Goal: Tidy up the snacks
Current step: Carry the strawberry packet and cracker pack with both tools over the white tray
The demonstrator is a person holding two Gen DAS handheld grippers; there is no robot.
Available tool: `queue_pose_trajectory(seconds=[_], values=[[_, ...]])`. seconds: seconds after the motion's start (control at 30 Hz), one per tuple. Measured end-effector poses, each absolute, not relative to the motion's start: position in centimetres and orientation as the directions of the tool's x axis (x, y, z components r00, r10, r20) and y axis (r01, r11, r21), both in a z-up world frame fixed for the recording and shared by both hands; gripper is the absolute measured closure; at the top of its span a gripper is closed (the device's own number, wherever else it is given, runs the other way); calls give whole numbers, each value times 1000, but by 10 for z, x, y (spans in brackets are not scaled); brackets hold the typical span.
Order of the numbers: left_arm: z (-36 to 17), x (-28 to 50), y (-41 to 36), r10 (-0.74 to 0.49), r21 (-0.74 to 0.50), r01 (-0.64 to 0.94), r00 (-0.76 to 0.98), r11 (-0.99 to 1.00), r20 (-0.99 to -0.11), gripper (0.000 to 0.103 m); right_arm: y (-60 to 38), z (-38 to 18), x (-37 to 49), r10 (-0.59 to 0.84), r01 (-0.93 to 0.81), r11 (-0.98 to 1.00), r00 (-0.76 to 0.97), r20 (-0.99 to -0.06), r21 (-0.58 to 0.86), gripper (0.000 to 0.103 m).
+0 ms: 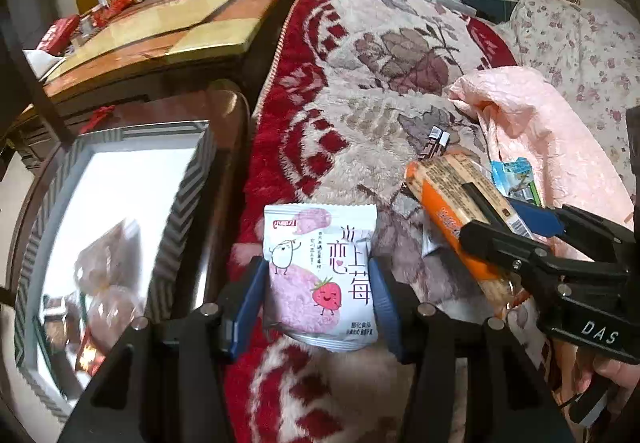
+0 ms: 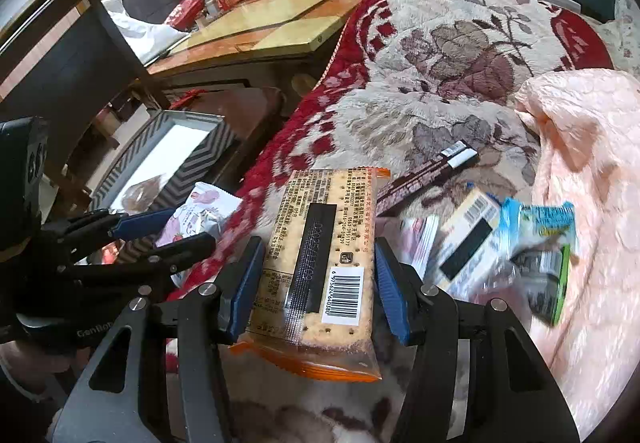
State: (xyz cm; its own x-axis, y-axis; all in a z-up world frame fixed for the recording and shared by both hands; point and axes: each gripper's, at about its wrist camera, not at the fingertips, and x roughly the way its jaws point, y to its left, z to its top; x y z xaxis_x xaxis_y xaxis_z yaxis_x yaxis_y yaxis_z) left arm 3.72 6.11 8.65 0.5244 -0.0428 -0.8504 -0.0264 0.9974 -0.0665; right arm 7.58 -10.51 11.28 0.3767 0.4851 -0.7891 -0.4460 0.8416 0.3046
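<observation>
My left gripper [image 1: 318, 299] is shut on a white strawberry snack packet [image 1: 320, 275], held above the red and cream blanket [image 1: 360, 103]. My right gripper [image 2: 318, 283] is shut on an orange cracker pack [image 2: 320, 263], barcode side up. In the left wrist view the right gripper [image 1: 516, 221] and its cracker pack [image 1: 448, 199] are to the right. In the right wrist view the left gripper [image 2: 160, 233] with the strawberry packet [image 2: 200, 215] is to the left. A striped box [image 1: 120, 203] with white inside stands at the left, holding some wrapped snacks [image 1: 104, 283].
More snacks lie on the blanket: a dark brown bar [image 2: 432, 171], a white packet with barcode [image 2: 472, 235], a blue-green packet [image 2: 540, 251]. A pink quilt [image 2: 588, 163] lies at the right. The box sits on a brown stool [image 1: 228, 115]; a wooden table [image 1: 160, 31] is behind.
</observation>
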Motion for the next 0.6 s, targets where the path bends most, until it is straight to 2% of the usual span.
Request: queue_pose_trajectory(seconds=[0.6], values=[[119,-23,113,77,-46,-184,610,982,-789,48,-70,147,22,566,-554,768,355,-744,320,49]])
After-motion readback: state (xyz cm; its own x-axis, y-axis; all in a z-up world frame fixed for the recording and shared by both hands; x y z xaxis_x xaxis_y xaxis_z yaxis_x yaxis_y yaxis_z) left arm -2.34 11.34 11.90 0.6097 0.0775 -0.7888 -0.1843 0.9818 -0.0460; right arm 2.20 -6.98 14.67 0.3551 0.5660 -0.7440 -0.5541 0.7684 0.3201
